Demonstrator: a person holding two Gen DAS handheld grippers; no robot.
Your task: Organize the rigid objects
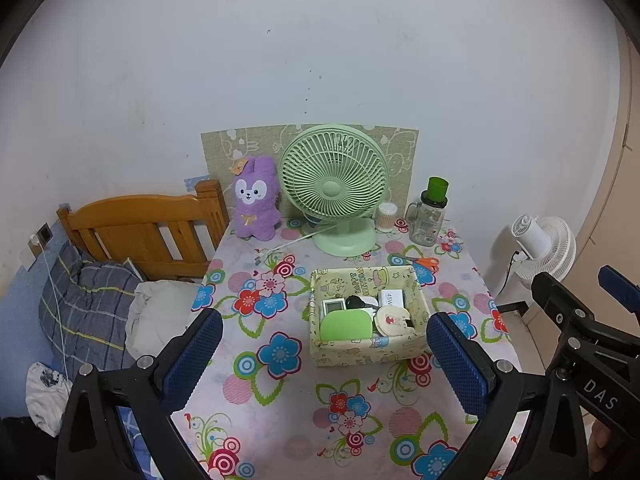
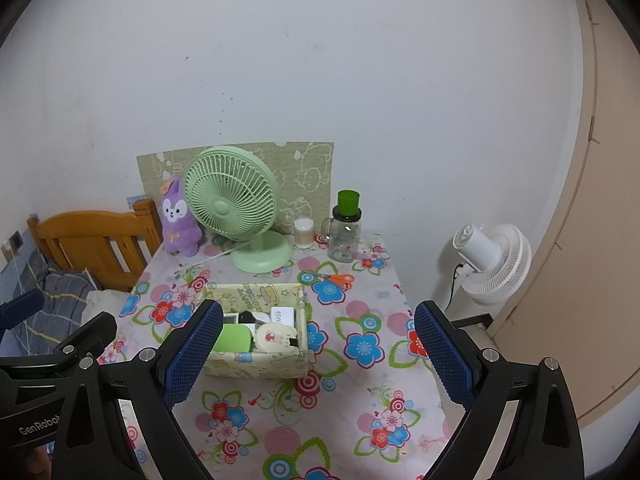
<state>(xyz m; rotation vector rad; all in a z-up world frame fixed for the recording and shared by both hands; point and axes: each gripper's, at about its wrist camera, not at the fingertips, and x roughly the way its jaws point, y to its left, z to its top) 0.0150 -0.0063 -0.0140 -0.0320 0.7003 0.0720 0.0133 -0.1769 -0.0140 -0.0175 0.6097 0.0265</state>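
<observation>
A pale yellow printed storage box point(image 1: 404, 353) point(image 2: 288, 368) stands on the flowered table. It holds several small items: a light green case point(image 1: 346, 325) point(image 2: 234, 339), a round cream compact point(image 1: 391, 319) point(image 2: 276, 338), a white 45W charger box point(image 1: 391, 298) point(image 2: 282, 315) and a black item point(image 1: 358, 302). Orange-handled scissors point(image 1: 420, 261) point(image 2: 334, 278) lie on the table behind the box. My left gripper point(image 1: 324, 360) is open and empty above the table in front of the box. My right gripper point(image 2: 318, 354) is open and empty, to the box's right.
At the back stand a purple plush point(image 1: 256, 200) point(image 2: 180, 220), a green desk fan point(image 1: 334, 188) point(image 2: 236, 208), a cotton swab jar point(image 1: 387, 216) point(image 2: 304, 232) and a glass jar with green cup point(image 1: 428, 216) point(image 2: 346, 228). A wooden bed headboard point(image 1: 148, 228) is left, a white fan point(image 2: 492, 260) right.
</observation>
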